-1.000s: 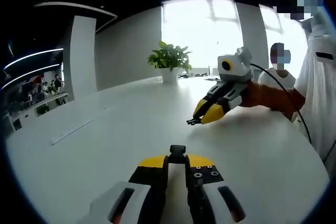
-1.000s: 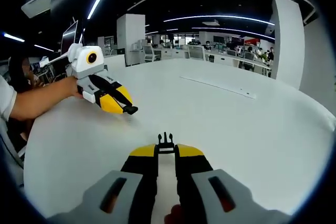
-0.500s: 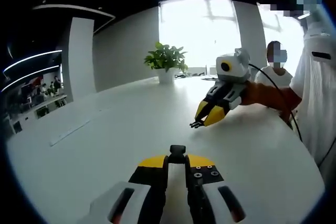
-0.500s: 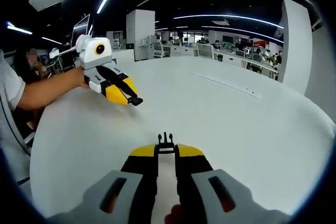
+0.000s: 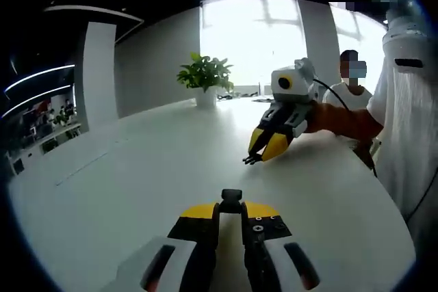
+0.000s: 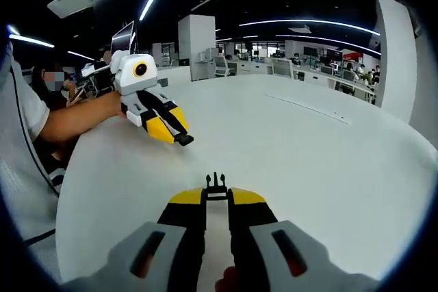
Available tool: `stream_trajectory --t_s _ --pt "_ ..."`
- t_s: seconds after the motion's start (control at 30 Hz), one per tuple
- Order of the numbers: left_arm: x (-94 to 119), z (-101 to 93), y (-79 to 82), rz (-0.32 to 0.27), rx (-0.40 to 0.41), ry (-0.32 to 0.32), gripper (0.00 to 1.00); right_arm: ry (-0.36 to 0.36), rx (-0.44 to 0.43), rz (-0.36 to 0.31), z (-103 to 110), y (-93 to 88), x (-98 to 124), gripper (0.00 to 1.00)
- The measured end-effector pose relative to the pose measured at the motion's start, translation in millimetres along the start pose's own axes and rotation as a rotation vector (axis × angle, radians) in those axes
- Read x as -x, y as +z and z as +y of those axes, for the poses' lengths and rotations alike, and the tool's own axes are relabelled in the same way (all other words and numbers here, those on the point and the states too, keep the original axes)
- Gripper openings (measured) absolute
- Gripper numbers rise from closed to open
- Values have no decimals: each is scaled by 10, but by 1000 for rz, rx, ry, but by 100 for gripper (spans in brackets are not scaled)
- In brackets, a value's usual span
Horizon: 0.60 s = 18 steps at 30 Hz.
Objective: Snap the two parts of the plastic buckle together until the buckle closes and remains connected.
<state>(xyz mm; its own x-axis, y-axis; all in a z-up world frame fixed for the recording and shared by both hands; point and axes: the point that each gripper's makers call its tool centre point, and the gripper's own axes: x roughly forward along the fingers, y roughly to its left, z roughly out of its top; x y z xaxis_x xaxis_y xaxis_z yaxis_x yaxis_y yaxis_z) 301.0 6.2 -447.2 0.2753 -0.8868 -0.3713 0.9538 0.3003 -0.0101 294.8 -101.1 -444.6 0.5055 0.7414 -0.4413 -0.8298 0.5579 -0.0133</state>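
In the left gripper view my left gripper (image 5: pixel 231 204) is shut on the black socket half of the buckle (image 5: pixel 231 197), held above the white table (image 5: pixel 137 169). Ahead to the right, my right gripper (image 5: pixel 252 159) hangs over the table with the pronged half (image 5: pixel 249 161) at its tips. In the right gripper view my right gripper (image 6: pixel 216 189) is shut on the pronged buckle half (image 6: pixel 216 184), prongs pointing forward. My left gripper (image 6: pixel 183 139) comes in from the left there, holding the socket half (image 6: pixel 185 140). The two halves are apart.
A potted plant (image 5: pixel 204 77) stands at the table's far side by bright windows. A person (image 5: pixel 352 87) sits behind the right gripper; a white-clad body (image 5: pixel 410 121) is at the right edge. A bare forearm (image 6: pixel 79 117) reaches in. Desks and chairs (image 6: pixel 274 66) stand beyond.
Both views have swung slightly. The two grippers have drawn a little closer to each other, each still holding its buckle half.
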Motion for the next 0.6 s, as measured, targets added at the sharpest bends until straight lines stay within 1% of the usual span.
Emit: stream_trajectory --t_s 0.07,0.13,0.23,0.43,0.5,0.6 --pt "9 -41 -4 2 -8 2 12 7 0 2 19 -25 17 13" --pt "26 -75 -16 9 -16 3 12 31 -14 -2 77 -45 36 13" --pt "60 -141 8 -11 -9 -8 12 45 -13 -9 117 -52 69 13" --pt "84 -335 -41 -11 -8 -44 12 97 19 3 242 -114 95 13" --pt "96 -372 -33 -22 -9 -50 12 114 21 0 263 -102 109 13" --pt "98 -394 -39 -21 -6 -53 12 129 49 9 311 -121 115 13"
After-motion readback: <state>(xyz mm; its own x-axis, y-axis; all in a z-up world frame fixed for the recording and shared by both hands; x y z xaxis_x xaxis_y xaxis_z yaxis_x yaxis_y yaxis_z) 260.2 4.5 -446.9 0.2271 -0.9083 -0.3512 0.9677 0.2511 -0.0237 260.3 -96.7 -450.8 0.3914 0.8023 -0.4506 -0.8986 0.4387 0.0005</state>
